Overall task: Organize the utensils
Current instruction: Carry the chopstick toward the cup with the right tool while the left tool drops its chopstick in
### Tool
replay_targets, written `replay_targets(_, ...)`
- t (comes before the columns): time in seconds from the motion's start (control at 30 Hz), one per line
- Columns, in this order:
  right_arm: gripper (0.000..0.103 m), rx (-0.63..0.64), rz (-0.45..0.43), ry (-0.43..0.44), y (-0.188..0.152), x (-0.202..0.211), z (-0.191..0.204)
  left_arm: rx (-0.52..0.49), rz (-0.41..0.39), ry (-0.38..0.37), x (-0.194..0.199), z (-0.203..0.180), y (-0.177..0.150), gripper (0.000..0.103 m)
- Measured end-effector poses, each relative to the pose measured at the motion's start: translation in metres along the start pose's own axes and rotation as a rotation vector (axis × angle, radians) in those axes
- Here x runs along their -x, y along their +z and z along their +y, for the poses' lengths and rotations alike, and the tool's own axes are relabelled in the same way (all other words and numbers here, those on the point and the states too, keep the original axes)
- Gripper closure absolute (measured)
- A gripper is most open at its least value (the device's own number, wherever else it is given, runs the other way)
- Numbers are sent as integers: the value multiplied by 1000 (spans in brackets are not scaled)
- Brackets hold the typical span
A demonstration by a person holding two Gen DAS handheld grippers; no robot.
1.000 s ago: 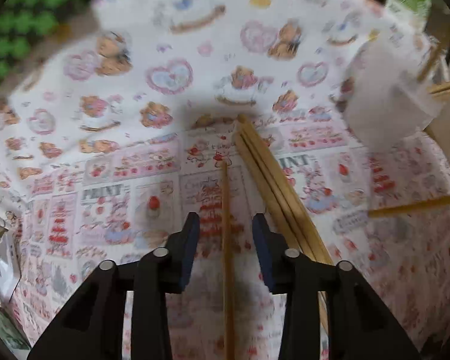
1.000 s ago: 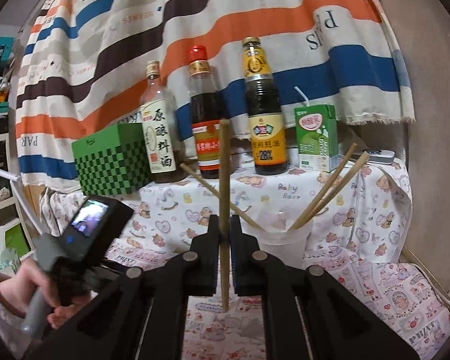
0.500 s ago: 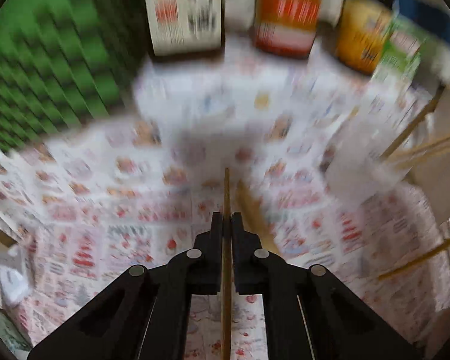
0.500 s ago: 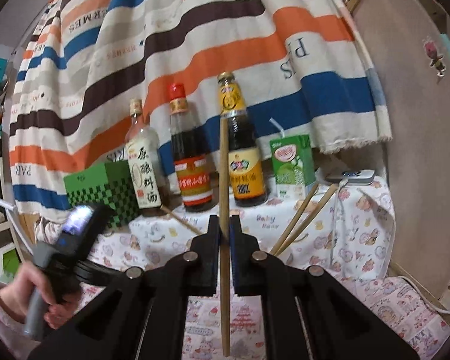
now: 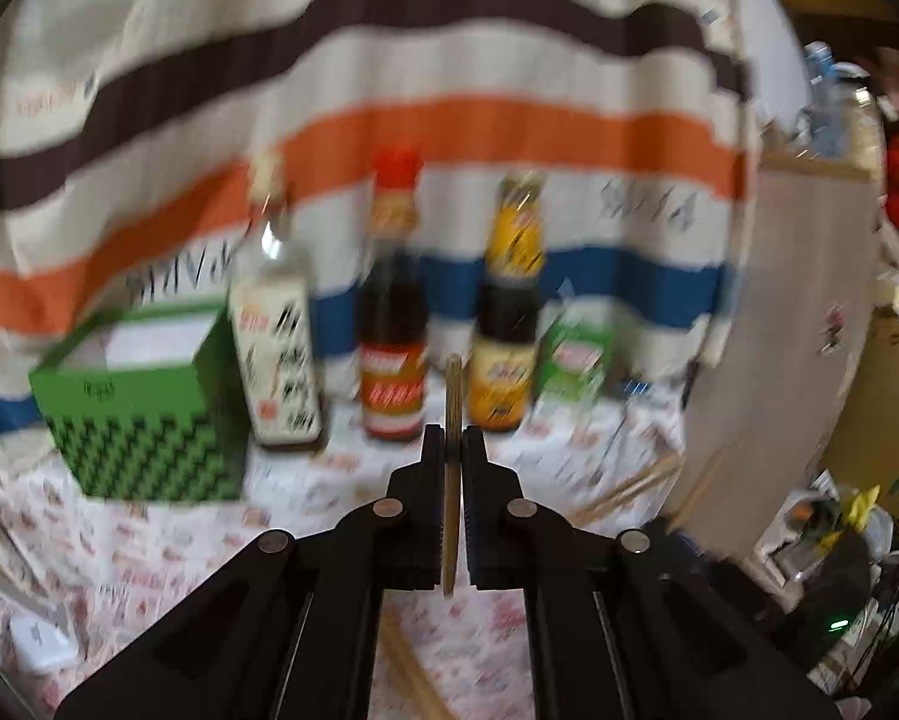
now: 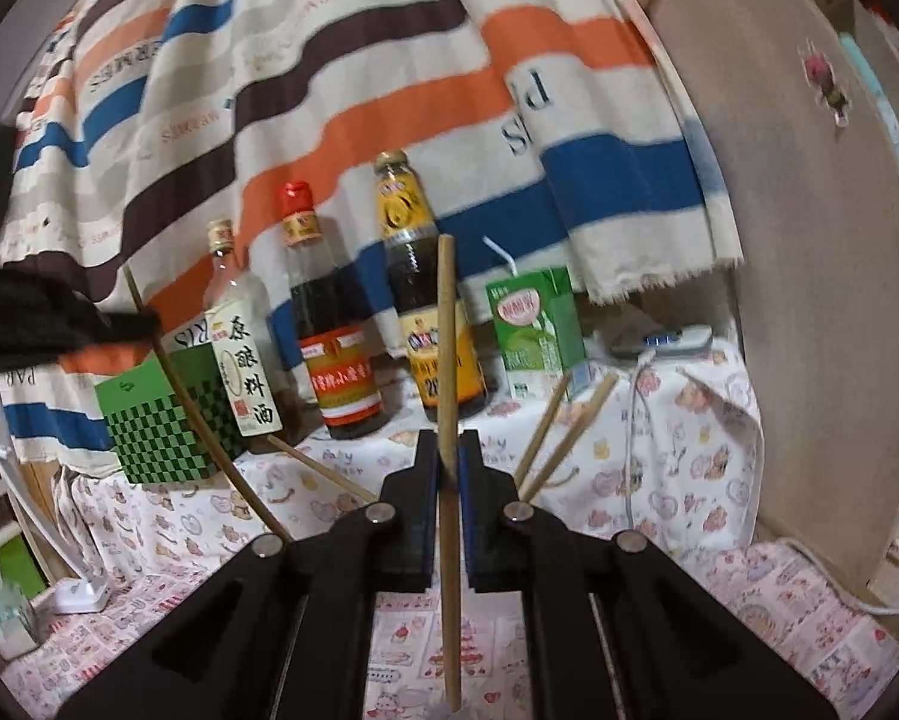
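With both tongs, left (image 5: 452,444) and right (image 6: 447,450), clamped on one chopstick (image 5: 452,456) each, I keep both sticks upright toward the chopsticks at lower right (image 6: 560,435).

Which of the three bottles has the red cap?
The middle bottle, with dark sauce and a red-orange label. The left bottle is clear with a white label; the right bottle has a yellow neck.

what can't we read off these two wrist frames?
- Left wrist: motion blur smears the bottle labels.
- Right wrist: the right gripper body hides where the standing chopsticks rest; their holder is unseen.
- Right wrist: the held chopstick covers part of the yellow-capped bottle label.
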State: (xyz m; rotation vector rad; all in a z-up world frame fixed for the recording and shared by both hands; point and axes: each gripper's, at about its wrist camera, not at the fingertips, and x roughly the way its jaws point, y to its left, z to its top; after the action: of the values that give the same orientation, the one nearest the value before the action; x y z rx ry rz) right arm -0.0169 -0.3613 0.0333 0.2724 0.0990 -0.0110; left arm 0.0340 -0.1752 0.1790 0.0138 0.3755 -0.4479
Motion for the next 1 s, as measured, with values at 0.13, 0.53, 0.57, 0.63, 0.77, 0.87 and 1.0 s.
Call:
replay_targets(0.13,97,-1,11,-13,-2,-4,-3,-16,-86,-23,1,-18,13,99)
replay_targets(0.53,97,-19,30,-17,-5,-8,-7,-57,-105,-110,-69,-46,5,99)
replay_targets(0.57,97,-23,30,-18,-4,-8,-8,-52,-89,-120,-77,-45,-1,99)
replay_targets(0.63,97,-34,14,-31,-3,-6,-12,-49,-80,-128,-86,-44,-11,99)
replay_targets(0.77,97,-24,-61,-79,3,3,-15,-39,-42,-137,-102,-44,-26,99)
replay_targets(0.87,97,-35,-74,-83,6,4,-19,-21,-20,-155,-111,-42,-34,99)
replay_targets(1.0,97,-51,-61,-81,7,0,-23,-32,7,-134,-123,-43,-43,99)
